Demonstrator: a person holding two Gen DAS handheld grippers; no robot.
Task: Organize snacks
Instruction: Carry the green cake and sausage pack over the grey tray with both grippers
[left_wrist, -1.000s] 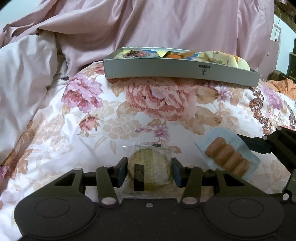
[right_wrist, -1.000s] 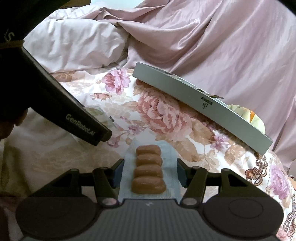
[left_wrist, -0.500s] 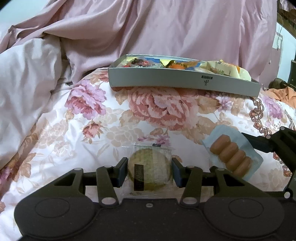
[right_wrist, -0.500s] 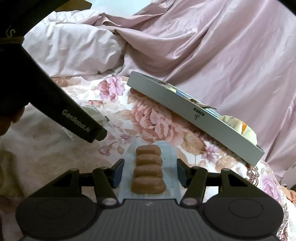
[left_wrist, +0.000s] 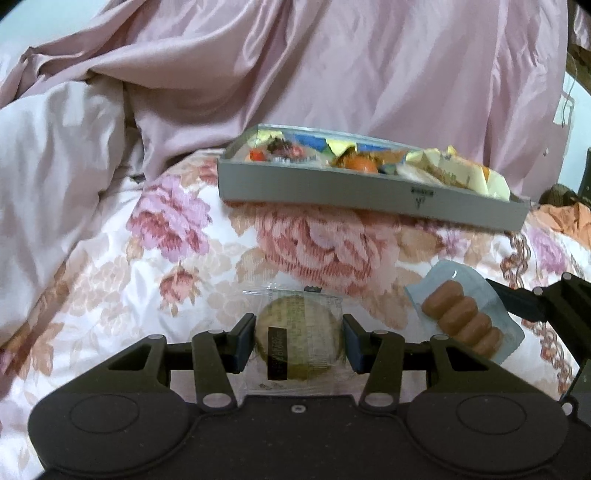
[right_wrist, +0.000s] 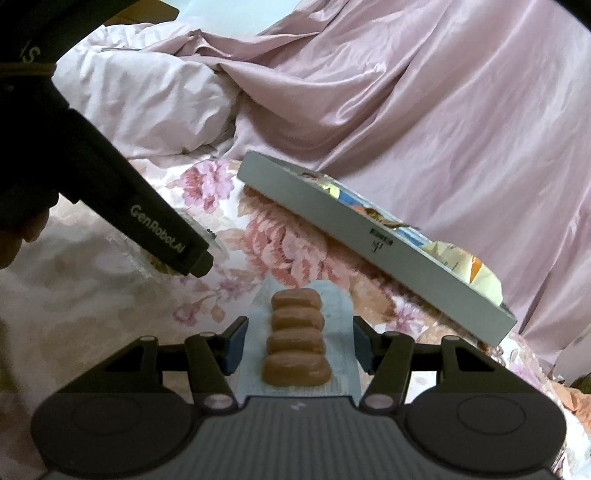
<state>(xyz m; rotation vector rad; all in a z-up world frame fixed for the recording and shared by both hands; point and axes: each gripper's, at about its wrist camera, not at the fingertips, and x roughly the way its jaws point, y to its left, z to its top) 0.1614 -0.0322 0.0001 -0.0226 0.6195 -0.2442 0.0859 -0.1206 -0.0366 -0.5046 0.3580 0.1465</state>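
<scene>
Bed w/ floral quilt (left_wrist: 140, 280), rumpled pink satin sheet (left_wrist: 369, 66) behind, pale wall (right_wrist: 221, 14).

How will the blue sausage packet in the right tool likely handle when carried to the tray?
The sausage packet probably feels light. Its thin film edges look floppy and may sag or slip, though the four firm links stiffen its middle, so it is unlikely to roll.

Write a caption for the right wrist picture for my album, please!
Right gripper holds a sausage pack near the gray snack tray.

Left gripper (left_wrist: 298, 341) clamped; right gripper (right_wrist: 298, 345) clamped, both tilted down.
</scene>
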